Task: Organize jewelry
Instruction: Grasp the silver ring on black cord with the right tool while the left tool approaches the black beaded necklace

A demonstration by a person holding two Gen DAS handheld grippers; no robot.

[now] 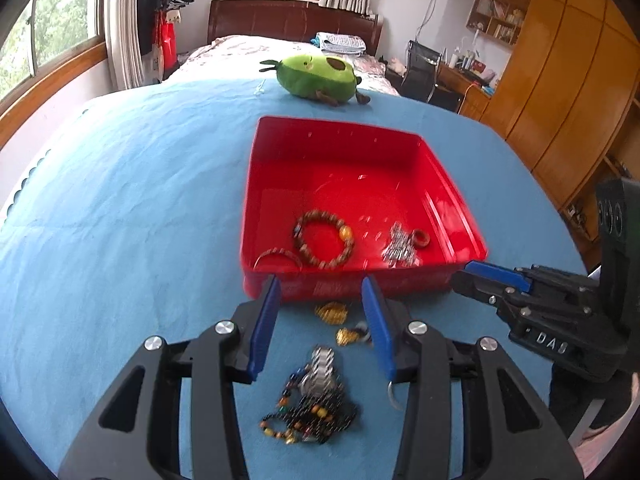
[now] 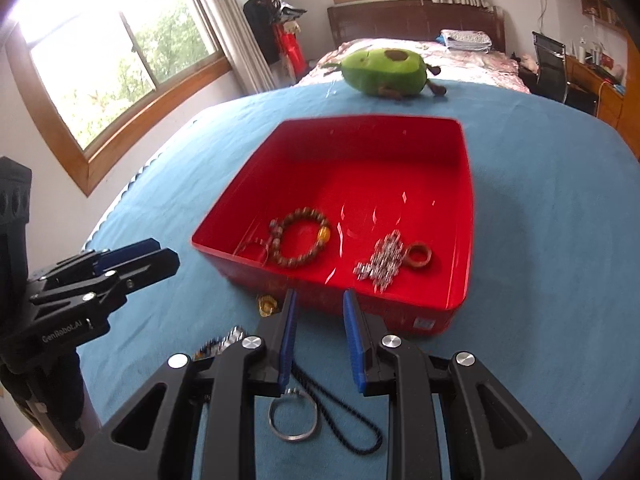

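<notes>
Red tray [image 1: 448,184]: you see it open-topped, flat on the blue cloth, far of the loose pile.
Wooden bead bracelet [image 1: 324,242]: flat in the tray's near-left part.
Silver chain [image 1: 398,246]: bunched, near-right in the tray, beside a brown ring [image 1: 421,237].
Watch [image 1: 320,372]: outside, near side, lying on dark multicoloured beads [image 1: 308,416].
Metal bangle [image 2: 293,416]: flat on the cloth, touching a dark cord [image 2: 344,420].

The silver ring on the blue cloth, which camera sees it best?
The right wrist view: the whole silver ring lies in plain sight between the right gripper fingers. The left wrist view shows only a sliver behind a blue finger pad.
</notes>
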